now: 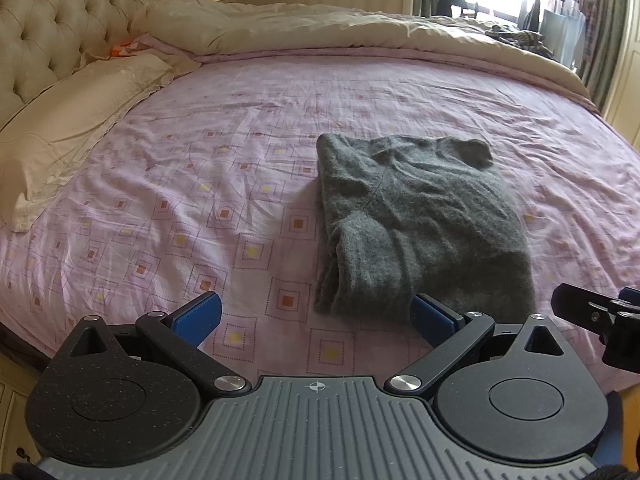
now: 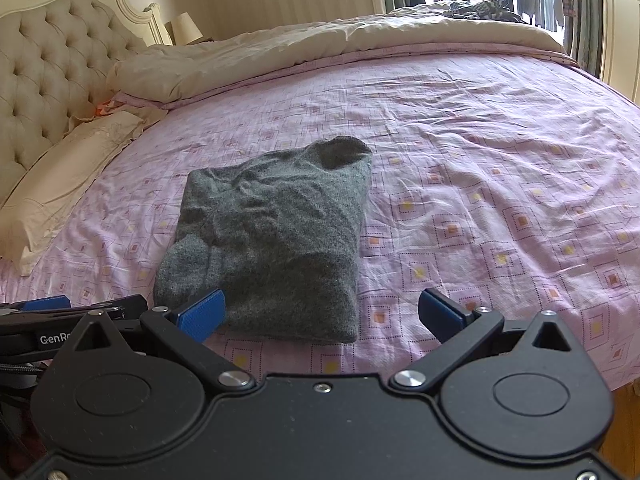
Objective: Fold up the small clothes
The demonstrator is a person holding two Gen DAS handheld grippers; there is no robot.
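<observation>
Lying folded into a thick, rumpled rectangle at mid-frame: grey knit sweater (image 1: 416,220), fuzzy wool-like texture, creases running across the top layer, a rolled sleeve or hem bulging along its lower left in the left wrist view, collar opening showing at the far upper right corner. Resting flat on the pink patterned bedsheet (image 1: 200,184). Long axis running from the bottom of the frame toward the top, collar end pointing away toward the beige duvet (image 1: 304,24), slightly slanted to the right in the right wrist view (image 2: 268,236). Near edge sitting just above the fingertips in both views, not touching them as far as visible. Hovering low at the bottom of the frame: left gripper (image 1: 316,314), blue pads spread wide, nothing between them; right gripper (image 2: 320,312) likewise splayed apart and empty, its dark tip poking in at the right edge of the left wrist view. Leaving plenty of bare sheet to the left and right of the sweater. Sitting at the left edge: cream pillow (image 1: 68,120) against the tufted headboard (image 1: 56,20); duvet bunched across the top of the frame.
</observation>
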